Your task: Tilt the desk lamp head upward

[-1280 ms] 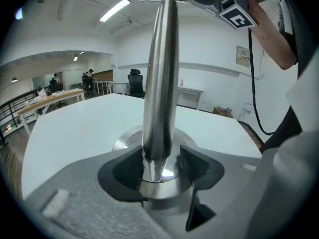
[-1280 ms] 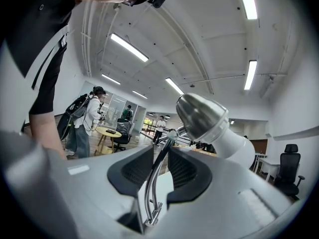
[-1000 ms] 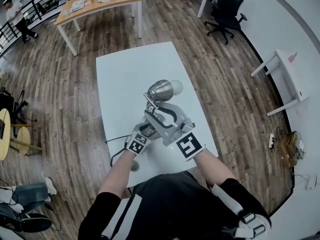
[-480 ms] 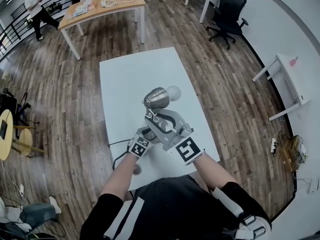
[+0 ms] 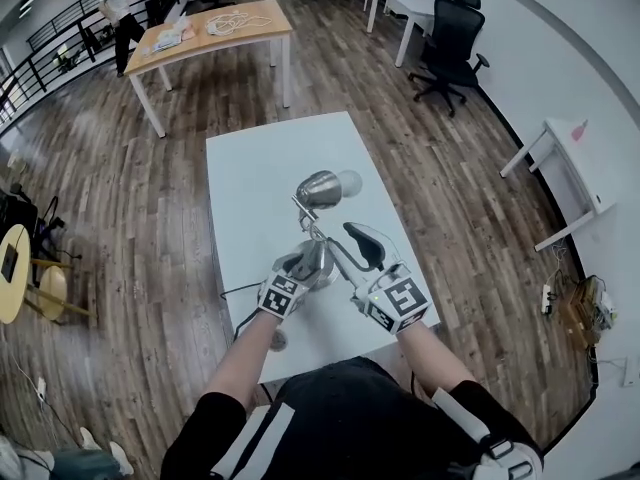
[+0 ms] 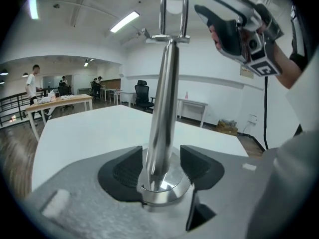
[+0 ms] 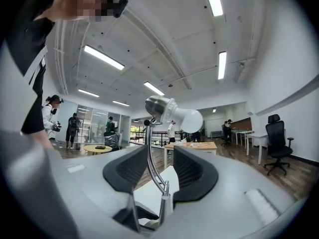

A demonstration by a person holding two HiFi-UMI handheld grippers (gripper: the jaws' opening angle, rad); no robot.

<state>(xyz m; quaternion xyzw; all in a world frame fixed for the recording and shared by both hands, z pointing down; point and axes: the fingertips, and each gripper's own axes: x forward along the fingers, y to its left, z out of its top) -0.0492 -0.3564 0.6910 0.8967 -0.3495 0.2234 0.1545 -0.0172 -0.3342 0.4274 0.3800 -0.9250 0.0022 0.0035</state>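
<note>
head view, lamp: the silver desk lamp [image 5: 317, 220] stands near the middle of the white desk [image 5: 250, 158]. its shiny metal lamp head [image 5: 317, 188] and round white bulb [image 5: 349, 181] point off to the right.
head view, change: the right gripper [image 5: 354, 244] was up on the lamp a moment ago. now it has come away and sits just beside it.
left gripper view, jaws: the left gripper [image 6: 160, 166] is clenched on the bottom of the thin silver pole [image 6: 164, 103] and holds the lamp steady.
right gripper view, jaws: released. they have just been opening wide. the bent neck [image 7: 151, 156] shows between them, farther off, and nothing touches the pads.
what it means: i think the push on the lamp head is over, or a new hold is coming. i cannot tell if it is tipped up enough.
</note>
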